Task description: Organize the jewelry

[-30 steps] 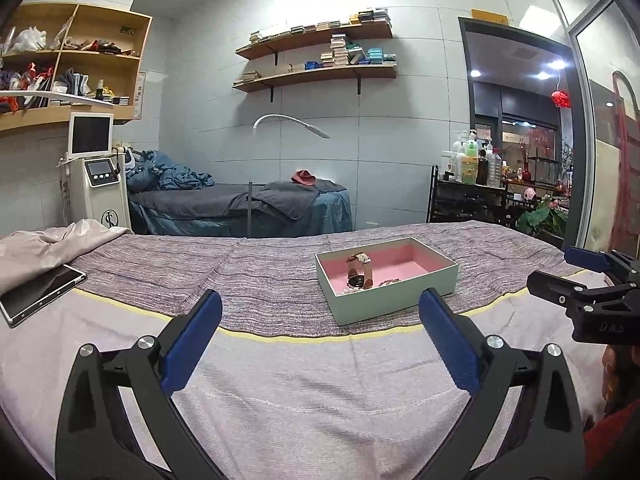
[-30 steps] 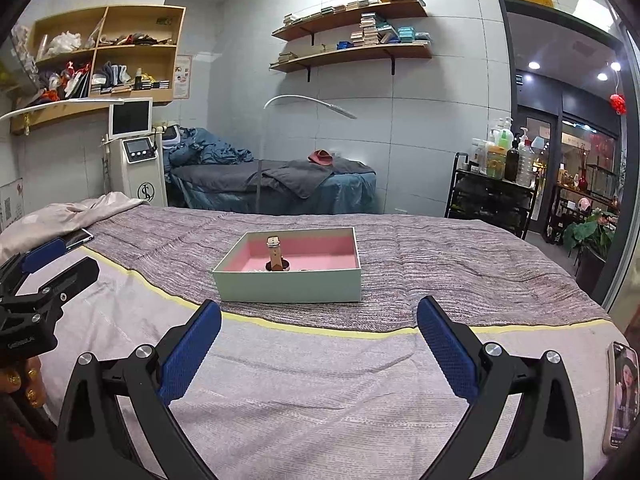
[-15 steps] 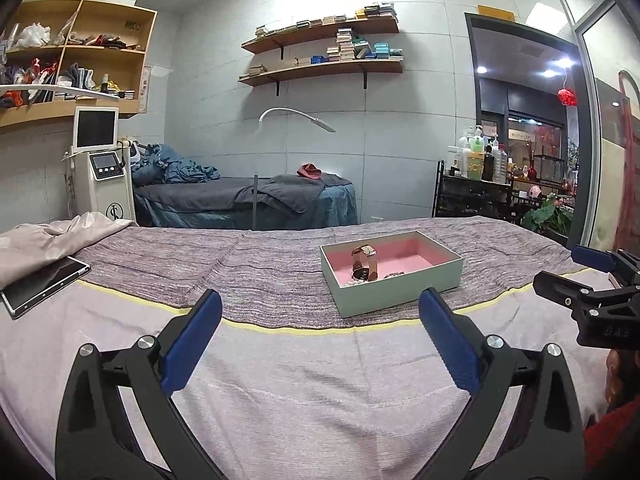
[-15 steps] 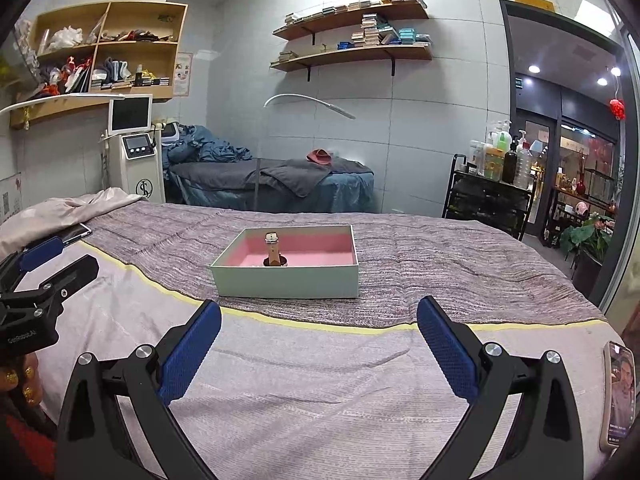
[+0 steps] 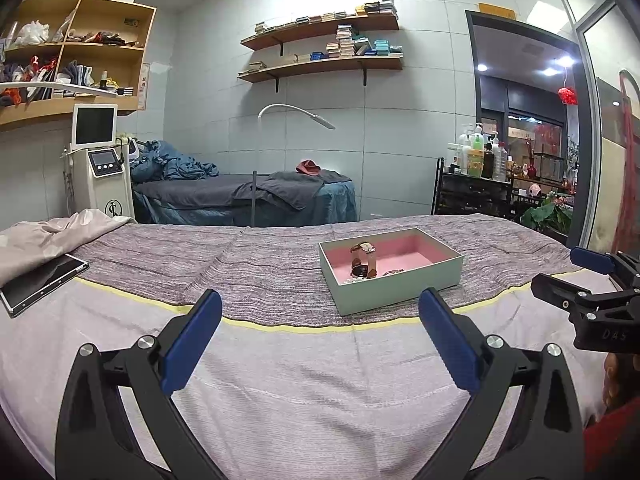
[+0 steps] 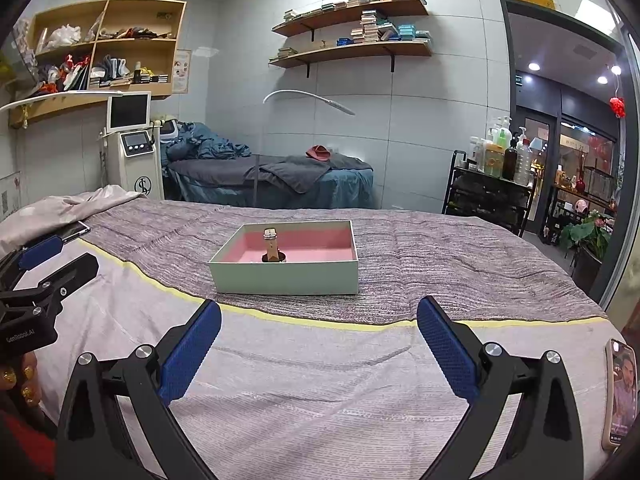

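Pale green box (image 5: 394,288), pink-lined, sitting on the striped grey blanket (image 5: 248,264) mid-bed; watch (image 5: 363,260) standing upright inside it, small jewelry pieces lying just beside; left gripper (image 5: 320,338) and right gripper (image 6: 319,340) both hovering short of the box, fingers spread wide, holding nothing; tablet (image 5: 40,282) lying at the bed's left edge.

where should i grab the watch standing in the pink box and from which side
Grip the upper strap of the watch, near its buckle end, coming down from above. It stands upright on its dark face in the box, and the strap top rises to about rim height, so the box walls probably block any sideways approach. The open right gripper faces it most squarely, closing across the thin strap.
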`<state>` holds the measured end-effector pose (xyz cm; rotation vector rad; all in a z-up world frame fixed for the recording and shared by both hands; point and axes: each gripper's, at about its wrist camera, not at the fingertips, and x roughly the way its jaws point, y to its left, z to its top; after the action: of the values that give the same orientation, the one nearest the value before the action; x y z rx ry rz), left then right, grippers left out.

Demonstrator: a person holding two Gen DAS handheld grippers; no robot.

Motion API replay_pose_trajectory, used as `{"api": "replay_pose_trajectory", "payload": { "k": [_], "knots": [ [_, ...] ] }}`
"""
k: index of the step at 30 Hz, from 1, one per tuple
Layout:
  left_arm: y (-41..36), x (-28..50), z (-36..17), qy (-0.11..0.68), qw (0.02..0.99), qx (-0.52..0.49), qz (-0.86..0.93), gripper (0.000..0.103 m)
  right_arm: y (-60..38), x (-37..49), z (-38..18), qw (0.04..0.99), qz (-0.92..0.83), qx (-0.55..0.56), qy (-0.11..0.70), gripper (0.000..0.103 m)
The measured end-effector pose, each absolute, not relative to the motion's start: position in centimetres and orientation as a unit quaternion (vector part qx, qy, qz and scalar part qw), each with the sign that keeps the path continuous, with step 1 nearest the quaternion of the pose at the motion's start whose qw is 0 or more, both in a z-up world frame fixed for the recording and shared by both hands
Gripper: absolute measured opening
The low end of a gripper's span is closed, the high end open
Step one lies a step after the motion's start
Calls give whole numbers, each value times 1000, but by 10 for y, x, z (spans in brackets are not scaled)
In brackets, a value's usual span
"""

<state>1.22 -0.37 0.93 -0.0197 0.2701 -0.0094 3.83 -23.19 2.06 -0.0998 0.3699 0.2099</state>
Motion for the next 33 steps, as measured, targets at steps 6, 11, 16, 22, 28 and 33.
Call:
{"api": "replay_pose_trajectory", "payload": {
  "k": [6,11,16,22,28,33],
  "knots": [
    [-4,13,9,134,991,-10,-3,97,-232,39,20,976,104,-48,183,96],
    [-4,14,8,137,991,-10,-5,97,-233,39,20,976,104,-47,184,96],
    [-4,14,7,138,990,-10,-3,97,-233,39,20,976,104,-47,185,96],
    [-3,15,7,140,990,-18,3,97,-234,39,19,976,104,-47,187,96],
    [-3,14,7,140,990,-17,3,97,-234,39,18,975,105,-47,188,96],
    [-4,14,6,140,990,-17,2,97,-234,39,18,975,105,-47,189,96]
  ]
}}
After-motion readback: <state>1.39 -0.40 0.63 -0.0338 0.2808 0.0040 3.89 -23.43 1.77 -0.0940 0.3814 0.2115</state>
